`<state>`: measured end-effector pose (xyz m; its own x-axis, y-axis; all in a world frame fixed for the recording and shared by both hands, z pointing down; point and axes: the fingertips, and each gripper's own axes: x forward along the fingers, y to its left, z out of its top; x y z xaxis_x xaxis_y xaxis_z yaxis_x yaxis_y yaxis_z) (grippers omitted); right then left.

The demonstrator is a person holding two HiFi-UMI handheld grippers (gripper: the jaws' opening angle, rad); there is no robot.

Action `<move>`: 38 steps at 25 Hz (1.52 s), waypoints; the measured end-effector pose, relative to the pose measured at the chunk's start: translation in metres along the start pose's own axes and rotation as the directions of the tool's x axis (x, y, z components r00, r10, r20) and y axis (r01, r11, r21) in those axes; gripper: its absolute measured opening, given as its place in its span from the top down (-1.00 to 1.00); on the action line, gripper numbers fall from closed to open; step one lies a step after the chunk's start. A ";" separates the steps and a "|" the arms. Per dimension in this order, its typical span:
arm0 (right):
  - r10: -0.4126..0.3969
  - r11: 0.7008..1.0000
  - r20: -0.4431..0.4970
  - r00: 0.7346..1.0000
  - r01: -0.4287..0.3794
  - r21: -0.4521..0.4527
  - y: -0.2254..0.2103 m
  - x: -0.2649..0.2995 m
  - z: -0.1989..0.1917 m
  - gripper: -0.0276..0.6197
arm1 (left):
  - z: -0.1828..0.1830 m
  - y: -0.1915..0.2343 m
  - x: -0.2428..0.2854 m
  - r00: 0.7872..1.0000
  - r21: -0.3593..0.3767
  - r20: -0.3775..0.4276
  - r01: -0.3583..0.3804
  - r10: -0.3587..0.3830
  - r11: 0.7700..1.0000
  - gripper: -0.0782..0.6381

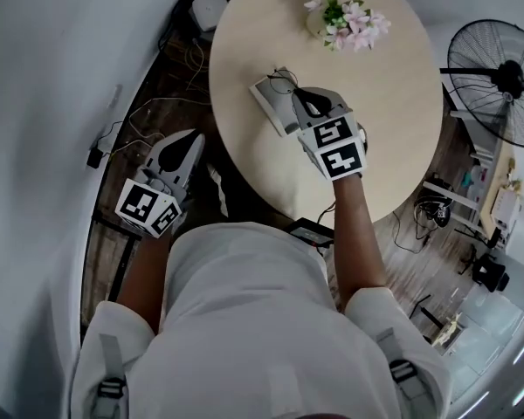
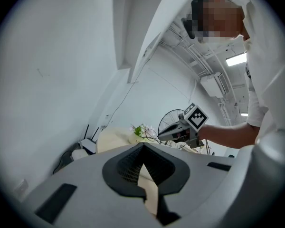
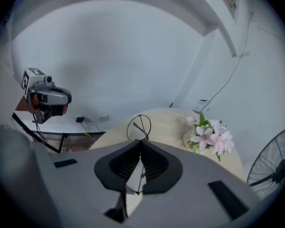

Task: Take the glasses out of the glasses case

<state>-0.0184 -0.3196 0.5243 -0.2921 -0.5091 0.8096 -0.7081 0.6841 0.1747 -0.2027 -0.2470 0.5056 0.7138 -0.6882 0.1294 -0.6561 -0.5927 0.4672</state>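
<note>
Right gripper (image 1: 299,92) clamps thin black wire glasses (image 3: 139,128) at open grey case (image 1: 272,107), frame centre.
Left gripper (image 1: 190,138) closed, empty, lower left.

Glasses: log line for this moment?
right gripper: shut on glasses | glasses case: open, on table | left gripper: shut, empty

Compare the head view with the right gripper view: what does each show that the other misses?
Head view only: the grey glasses case beside the right gripper. Right gripper view only: its jaws shut on the wire-framed glasses, one lens ring standing above the tips. Both: the round table, the flowers, the fan and the left gripper, held off the table.
</note>
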 end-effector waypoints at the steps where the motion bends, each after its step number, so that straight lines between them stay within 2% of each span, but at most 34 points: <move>1: -0.013 1.000 0.041 0.999 0.012 0.017 -0.003 -0.015 0.009 0.83 | 0.011 -0.004 0.000 1.000 0.017 0.014 0.010 -0.010 1.000 0.76; 4: -0.063 0.997 0.127 0.990 0.057 0.046 -0.011 -0.055 0.027 0.83 | 0.041 -0.018 0.002 0.998 0.066 0.051 0.043 -0.047 0.997 0.76; 8: -0.119 0.991 0.220 0.968 0.102 0.084 -0.020 -0.099 0.038 0.83 | 0.062 -0.038 0.006 0.993 0.123 0.076 0.086 -0.096 0.989 0.76; 10: -0.144 0.987 0.287 0.947 0.115 0.114 -0.024 -0.126 0.042 0.83 | 0.074 -0.052 0.008 0.990 0.139 0.089 0.100 -0.113 0.985 0.76; 12: -0.171 0.982 0.369 0.913 0.128 0.138 -0.029 -0.157 0.044 0.83 | 0.088 -0.067 0.010 0.986 0.154 0.102 0.114 -0.130 0.981 0.76; 16: -0.199 0.974 0.558 0.805 0.101 0.201 -0.035 -0.226 0.048 0.83 | 0.119 -0.106 0.014 0.979 0.219 0.116 0.138 -0.166 0.966 0.76; 19: -0.230 0.962 0.655 0.720 0.066 0.265 -0.045 -0.279 0.039 0.83 | 0.140 -0.141 0.022 0.975 0.292 0.125 0.139 -0.181 0.946 0.76; 22: -0.273 0.948 0.743 0.611 0.041 0.314 -0.052 -0.337 0.020 0.83 | 0.157 -0.183 0.031 0.974 0.365 0.126 0.130 -0.187 0.922 0.76; 25: -0.314 0.945 0.813 0.490 0.077 0.318 -0.049 -0.392 -0.005 0.83 | 0.167 -0.225 0.037 0.972 0.420 0.135 0.119 -0.192 0.900 0.76; 27: -0.328 0.943 0.841 0.431 0.100 0.317 -0.046 -0.422 -0.024 0.83 | 0.169 -0.252 0.040 0.971 0.438 0.142 0.114 -0.193 0.892 0.76; 32: -0.364 0.931 0.880 0.307 0.086 0.355 -0.038 -0.485 -0.079 0.83 | 0.162 -0.314 0.042 0.970 0.479 0.138 0.113 -0.202 0.870 0.76; 34: -0.378 0.925 0.887 0.267 0.072 0.373 -0.033 -0.505 -0.102 0.83 | 0.158 -0.336 0.039 0.968 0.495 0.142 0.112 -0.208 0.862 0.76; 36: -0.389 0.921 0.887 0.249 0.075 0.383 -0.028 -0.518 -0.126 0.83 | 0.154 -0.356 0.034 0.966 0.506 0.154 0.105 -0.210 0.856 0.76; 38: -0.405 0.914 0.879 0.251 0.077 0.399 -0.022 -0.526 -0.151 0.83 | 0.146 -0.376 0.027 0.963 0.513 0.162 0.104 -0.216 0.852 0.76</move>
<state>0.2476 0.0123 0.1790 -0.3519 -0.8639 -0.3604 -0.9259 0.3778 -0.0014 0.0272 -0.1039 0.2057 0.7891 -0.6028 -0.1181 -0.6101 -0.7914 -0.0373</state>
